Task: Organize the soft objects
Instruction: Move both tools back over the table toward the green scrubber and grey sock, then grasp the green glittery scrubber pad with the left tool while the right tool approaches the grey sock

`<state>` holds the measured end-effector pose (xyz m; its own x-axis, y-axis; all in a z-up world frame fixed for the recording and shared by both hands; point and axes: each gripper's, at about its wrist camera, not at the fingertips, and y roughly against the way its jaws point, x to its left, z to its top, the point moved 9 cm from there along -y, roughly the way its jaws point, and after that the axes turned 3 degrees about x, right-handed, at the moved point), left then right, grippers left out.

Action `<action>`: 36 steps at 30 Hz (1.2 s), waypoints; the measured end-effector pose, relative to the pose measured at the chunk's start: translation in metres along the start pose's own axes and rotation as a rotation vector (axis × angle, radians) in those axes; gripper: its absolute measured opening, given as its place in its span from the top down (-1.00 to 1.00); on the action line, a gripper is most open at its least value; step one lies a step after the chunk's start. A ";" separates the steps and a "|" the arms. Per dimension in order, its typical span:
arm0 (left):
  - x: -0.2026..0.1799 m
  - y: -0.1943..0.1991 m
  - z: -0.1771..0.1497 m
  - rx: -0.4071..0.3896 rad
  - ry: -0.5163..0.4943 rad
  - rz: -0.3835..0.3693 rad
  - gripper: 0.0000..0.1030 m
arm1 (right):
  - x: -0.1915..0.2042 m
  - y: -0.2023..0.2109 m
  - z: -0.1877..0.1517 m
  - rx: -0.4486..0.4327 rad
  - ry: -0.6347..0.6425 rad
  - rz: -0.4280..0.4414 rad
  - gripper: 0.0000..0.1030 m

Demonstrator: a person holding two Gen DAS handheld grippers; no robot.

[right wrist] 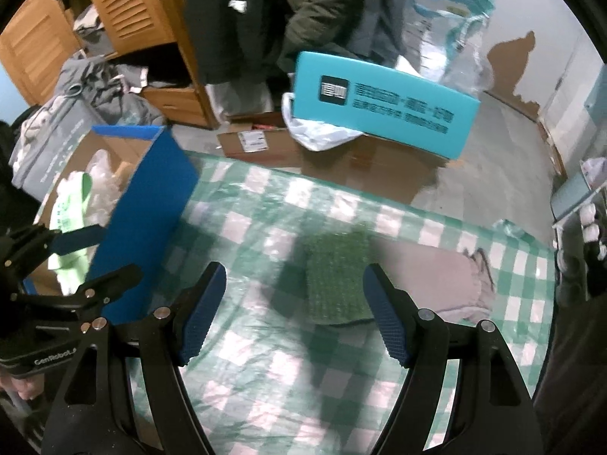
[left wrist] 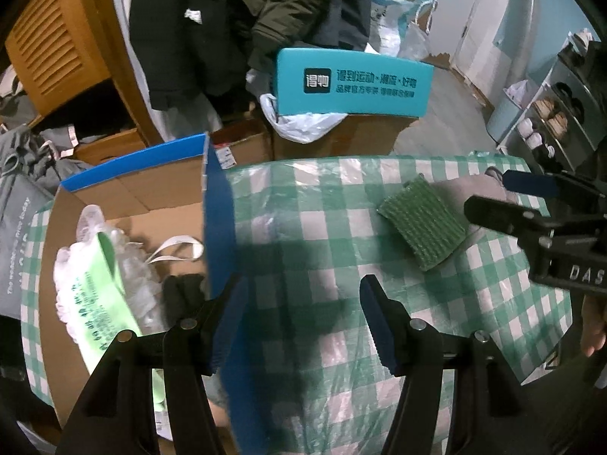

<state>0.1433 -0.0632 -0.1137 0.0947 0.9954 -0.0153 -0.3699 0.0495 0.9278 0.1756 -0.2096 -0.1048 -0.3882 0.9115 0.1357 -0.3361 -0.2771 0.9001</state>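
Jaws on both tools stand wide apart with nothing between them. Ahead of the right gripper (right wrist: 294, 313), just beyond its fingertips and nearer its right finger, a green ribbed cloth (right wrist: 337, 276) lies flat on the green-and-white checked tablecloth (right wrist: 265, 379); its far right edge overlaps a pinkish-grey cloth (right wrist: 436, 276) spread further to the right. In the left wrist view the same green ribbed cloth (left wrist: 421, 223) sits forward and to the right of the left gripper (left wrist: 301, 320), well apart from it, with the right gripper (left wrist: 504, 199) just beside the cloth's right edge. To the left gripper's left stands an open cardboard box (left wrist: 159, 189) with a blue rim, its blue wall close against the left finger. Inside lie a pale green packet (left wrist: 98, 292) and crumpled clear plastic (left wrist: 132, 261).
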 end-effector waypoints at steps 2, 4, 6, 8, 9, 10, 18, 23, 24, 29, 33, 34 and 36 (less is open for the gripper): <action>-0.005 -0.004 0.002 0.007 -0.007 0.000 -0.30 | -0.013 -0.002 -0.001 0.003 -0.022 -0.009 -0.47; -0.008 -0.010 0.003 0.015 -0.008 0.006 -0.31 | -0.023 -0.005 -0.003 0.007 -0.041 -0.019 -0.47; -0.012 -0.016 0.004 0.027 -0.009 0.003 -0.31 | -0.034 -0.010 -0.005 0.018 -0.061 -0.030 -0.47; -0.014 -0.024 0.005 0.040 -0.008 0.000 -0.31 | -0.044 -0.015 -0.006 0.027 -0.076 -0.042 -0.47; -0.015 -0.030 0.006 0.048 -0.006 0.003 -0.31 | -0.047 -0.017 -0.006 0.031 -0.079 -0.047 -0.47; -0.016 -0.034 0.007 0.054 -0.006 0.007 -0.31 | -0.052 -0.020 -0.007 0.038 -0.083 -0.055 -0.47; -0.024 -0.063 0.018 0.091 -0.008 0.018 -0.32 | -0.086 -0.047 -0.006 0.081 -0.123 -0.103 -0.47; -0.031 -0.081 0.023 0.114 -0.022 0.021 -0.33 | -0.103 -0.066 -0.008 0.119 -0.138 -0.138 -0.47; -0.032 -0.085 0.024 0.120 -0.023 0.022 -0.33 | -0.107 -0.071 -0.010 0.127 -0.140 -0.150 -0.47; -0.033 -0.097 0.025 0.142 -0.025 0.023 -0.33 | -0.118 -0.086 -0.016 0.156 -0.137 -0.188 -0.47; -0.031 -0.103 0.025 0.152 -0.028 0.027 -0.33 | -0.115 -0.095 -0.020 0.173 -0.092 -0.222 -0.47; -0.030 -0.103 0.024 0.153 -0.028 0.028 -0.33 | -0.111 -0.098 -0.022 0.179 -0.067 -0.231 -0.47; -0.028 -0.104 0.023 0.157 -0.026 0.029 -0.34 | -0.104 -0.102 -0.024 0.193 -0.035 -0.231 -0.49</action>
<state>0.2009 -0.0982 -0.2015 0.1108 0.9936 0.0203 -0.2242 0.0051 0.9745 0.2299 -0.2837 -0.2207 -0.2894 0.9546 -0.0703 -0.2418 -0.0018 0.9703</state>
